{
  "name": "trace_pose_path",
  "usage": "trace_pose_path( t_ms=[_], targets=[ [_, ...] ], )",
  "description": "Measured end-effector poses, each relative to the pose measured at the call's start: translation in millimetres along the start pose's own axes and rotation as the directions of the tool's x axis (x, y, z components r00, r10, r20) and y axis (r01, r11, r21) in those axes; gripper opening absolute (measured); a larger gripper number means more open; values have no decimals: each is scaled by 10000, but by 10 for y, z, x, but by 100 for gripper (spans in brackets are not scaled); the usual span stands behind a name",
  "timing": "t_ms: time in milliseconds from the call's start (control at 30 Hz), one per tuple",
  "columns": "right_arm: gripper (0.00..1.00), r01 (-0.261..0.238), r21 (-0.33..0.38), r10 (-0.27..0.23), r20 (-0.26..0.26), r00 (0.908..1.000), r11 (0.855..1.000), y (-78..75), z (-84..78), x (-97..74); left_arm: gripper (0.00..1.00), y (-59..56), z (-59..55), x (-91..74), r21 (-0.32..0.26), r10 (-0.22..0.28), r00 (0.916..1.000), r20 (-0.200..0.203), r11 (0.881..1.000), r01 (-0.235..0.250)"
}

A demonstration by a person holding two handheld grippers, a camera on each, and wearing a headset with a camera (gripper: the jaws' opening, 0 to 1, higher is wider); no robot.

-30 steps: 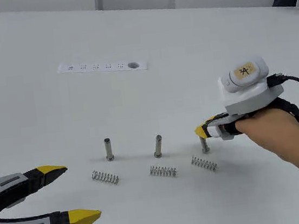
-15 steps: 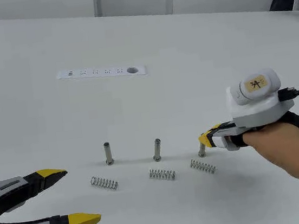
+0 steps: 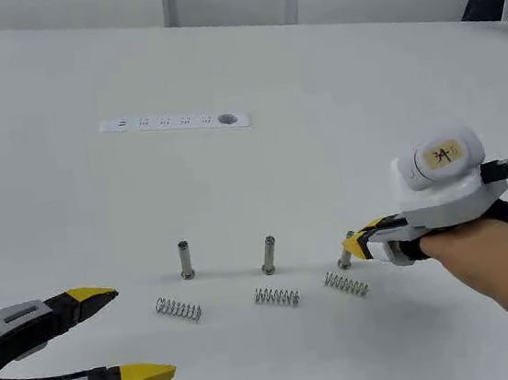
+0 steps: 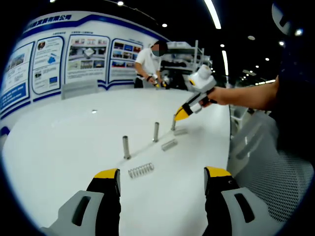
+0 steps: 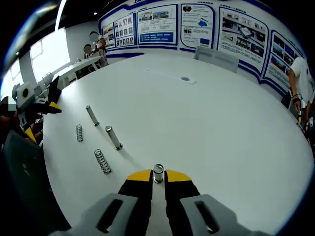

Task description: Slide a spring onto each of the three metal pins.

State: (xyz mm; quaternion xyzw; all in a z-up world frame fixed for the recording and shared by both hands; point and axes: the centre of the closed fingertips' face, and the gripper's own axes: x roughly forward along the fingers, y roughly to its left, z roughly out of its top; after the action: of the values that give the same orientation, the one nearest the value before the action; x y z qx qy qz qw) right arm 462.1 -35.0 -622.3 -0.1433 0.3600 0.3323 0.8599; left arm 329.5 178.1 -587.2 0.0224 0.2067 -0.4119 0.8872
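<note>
Jaws of the left gripper (image 3: 142, 333) stand wide apart and empty, nearest. Beyond lie three springs (image 3: 276, 296) flat on the table (image 3: 323, 144), one just before each of the pins (image 3: 185, 259). The right gripper (image 3: 353, 244) is clamped on the right pin (image 3: 345, 258), which seems to lean. No spring is on yet; next, the left must lift a spring by one end and align it with a pin top.

Power strip (image 3: 174, 121) — white table (image 3: 363, 93).
</note>
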Motion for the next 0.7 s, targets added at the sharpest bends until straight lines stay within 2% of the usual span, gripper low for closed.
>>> trace_pose_path(
  t_ms=[333, 700],
  targets=[
    [15, 44, 41, -44, 152, 9999, 10000, -3, -2, -46, 70, 5, -28, 27, 10, -125, 9998, -155, 9999, 125],
    [18, 118, 169, -123, 286, 9995, 9998, -47, -86, -257, 70, 2, -53, 62, -65, -193, 9996, -204, 9998, 191]
  ],
)
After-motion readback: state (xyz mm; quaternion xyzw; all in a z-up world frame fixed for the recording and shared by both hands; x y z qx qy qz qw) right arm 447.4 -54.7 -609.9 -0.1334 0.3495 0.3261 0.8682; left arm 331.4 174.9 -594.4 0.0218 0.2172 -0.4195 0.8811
